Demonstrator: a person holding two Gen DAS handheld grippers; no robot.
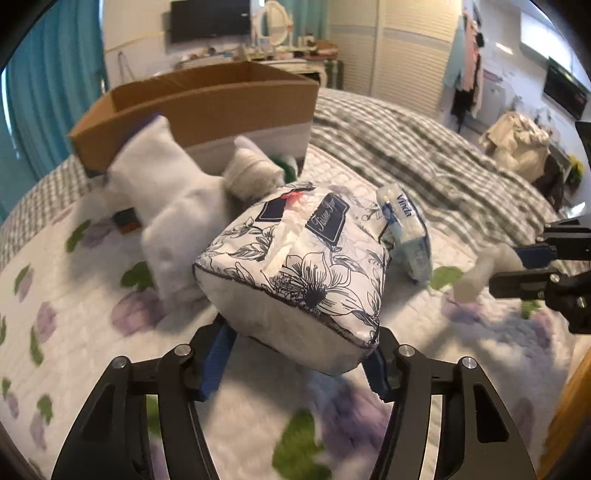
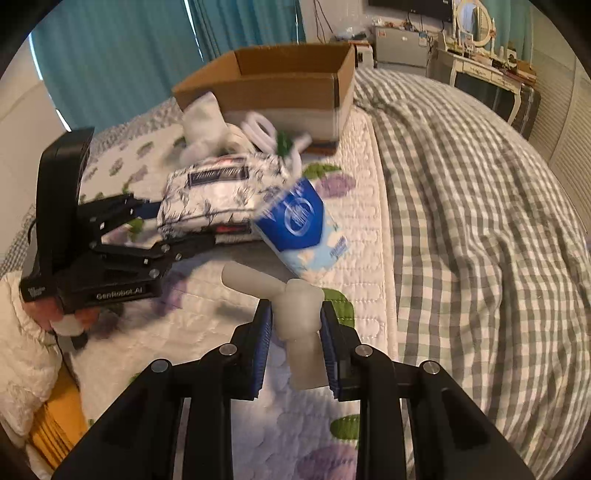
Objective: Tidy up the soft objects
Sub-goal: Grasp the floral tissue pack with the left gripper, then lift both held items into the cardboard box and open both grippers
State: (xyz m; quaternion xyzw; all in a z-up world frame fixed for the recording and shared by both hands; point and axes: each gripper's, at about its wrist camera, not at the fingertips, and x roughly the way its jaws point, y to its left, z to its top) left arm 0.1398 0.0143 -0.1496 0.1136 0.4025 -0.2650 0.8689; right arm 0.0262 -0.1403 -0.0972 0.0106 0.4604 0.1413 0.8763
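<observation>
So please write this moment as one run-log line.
left gripper: shut on floral tissue pack | right gripper: shut on pale soft toy | cardboard box: beyond both

bed: quilted floral cover (image 1: pixel 74 295) | checked grey blanket (image 2: pixel 480 221) alongside, rumpled | teal curtains (image 2: pixel 122 55) behind | wall TV (image 1: pixel 210 18) | oval mirror (image 1: pixel 275 20) on cluttered white dresser (image 2: pixel 480 74) | clothes hanging (image 1: pixel 469 62) far right

Def someone's bedroom at home: bed w/ a floral quilt (image 1: pixel 92 295) and gingham duvet (image 2: pixel 480 221), teal curtains (image 2: pixel 122 55) at 11 o'clock, vanity w/ oval mirror (image 2: pixel 474 20) at 1, wall TV (image 1: pixel 210 18) at 12, clothes hanging (image 1: pixel 467 66) by the wardrobe.
</observation>
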